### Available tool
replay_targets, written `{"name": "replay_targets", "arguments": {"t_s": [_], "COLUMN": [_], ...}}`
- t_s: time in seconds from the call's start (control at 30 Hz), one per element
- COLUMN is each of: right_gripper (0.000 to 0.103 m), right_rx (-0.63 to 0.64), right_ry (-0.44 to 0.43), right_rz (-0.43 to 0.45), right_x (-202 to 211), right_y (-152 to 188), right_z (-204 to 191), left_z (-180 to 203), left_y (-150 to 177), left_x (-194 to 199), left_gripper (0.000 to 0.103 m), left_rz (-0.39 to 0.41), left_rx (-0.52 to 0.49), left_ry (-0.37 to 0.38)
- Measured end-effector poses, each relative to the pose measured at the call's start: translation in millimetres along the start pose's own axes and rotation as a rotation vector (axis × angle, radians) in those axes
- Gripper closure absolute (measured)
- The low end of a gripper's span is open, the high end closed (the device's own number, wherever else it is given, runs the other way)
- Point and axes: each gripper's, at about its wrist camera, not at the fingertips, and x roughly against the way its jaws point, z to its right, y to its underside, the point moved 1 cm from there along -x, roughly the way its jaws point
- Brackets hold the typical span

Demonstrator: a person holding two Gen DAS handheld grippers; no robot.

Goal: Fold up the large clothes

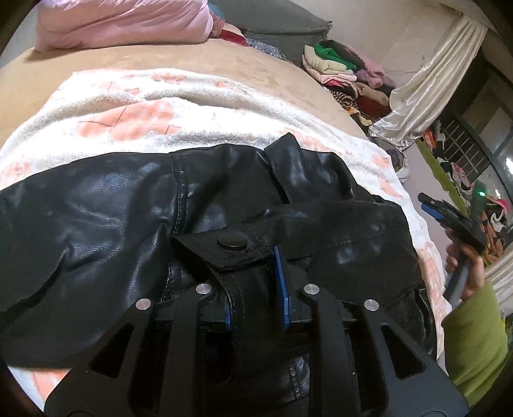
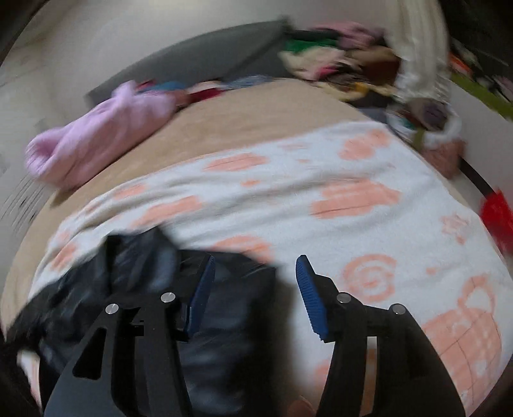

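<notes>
A black leather jacket [image 1: 112, 208] lies crumpled on a white blanket with pink patterns [image 1: 144, 106] spread over the bed. My left gripper [image 1: 253, 266] is shut on a strap of the jacket, just below its tab with a round snap button [image 1: 231, 242]. A hand in a green sleeve [image 1: 474, 336] holds my right gripper [image 1: 449, 211] beyond the jacket's right side. In the blurred right wrist view, my right gripper [image 2: 255, 258] is open, its blue pads [image 2: 312, 295] wide apart. It hovers at the jacket's [image 2: 134, 266] right edge, over the blanket [image 2: 320, 166], gripping nothing.
A pink quilt [image 1: 121, 22] and a grey pillow [image 1: 282, 29] lie at the head of the tan bed sheet [image 1: 192, 57]. A heap of mixed clothes [image 1: 340, 70] is piled at the far right corner beside a cream curtain [image 1: 433, 83]. Something red [image 2: 500, 218] sits off the bed's right edge.
</notes>
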Motion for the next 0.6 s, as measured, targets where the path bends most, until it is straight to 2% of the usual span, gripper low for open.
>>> {"name": "replay_targets", "arguments": {"t_s": [0.07,0.17,0.3,0.4,0.47,0.53,0.6], "right_gripper": [0.045,0.045,0.047,0.046,0.044,0.036,0.03], "right_rx": [0.068,0.13,0.107,0.082,0.077,0.066,0.087], "right_ry": [-0.042,-0.03,0.109,0.113,0.096,0.03,0.005], "right_rz": [-0.048,-0.163,-0.232,-0.22,-0.188,-0.139,-0.106], "right_x": [-0.2,-22.3,-51.2,-55.5,-42.4,-24.4,-7.1], "right_y": [12.1,38.0,60.6,64.3,60.7,59.5,61.1], "right_z": [-20.3,-35.4,-15.6,-11.6,-14.1,-21.3,-29.9], "left_z": [-1.3,-2.0,-5.9,-5.2,-5.6,-5.1,-1.5], "left_y": [-0.2,-0.5,3.1,4.3,3.7,1.6,-1.4], "left_x": [2.5,3.8,-3.0,-7.3,-4.3,5.1,20.6], "left_gripper": [0.086,0.085,0.082,0.08,0.078,0.076,0.076], "left_rz": [0.002,0.003,-0.046,-0.054,-0.052,-0.032,0.008], "left_rx": [0.006,0.006,0.026,0.016,0.023,0.039,0.02], "left_ry": [0.006,0.0,-0.006,-0.03,-0.023,0.005,-0.008]}}
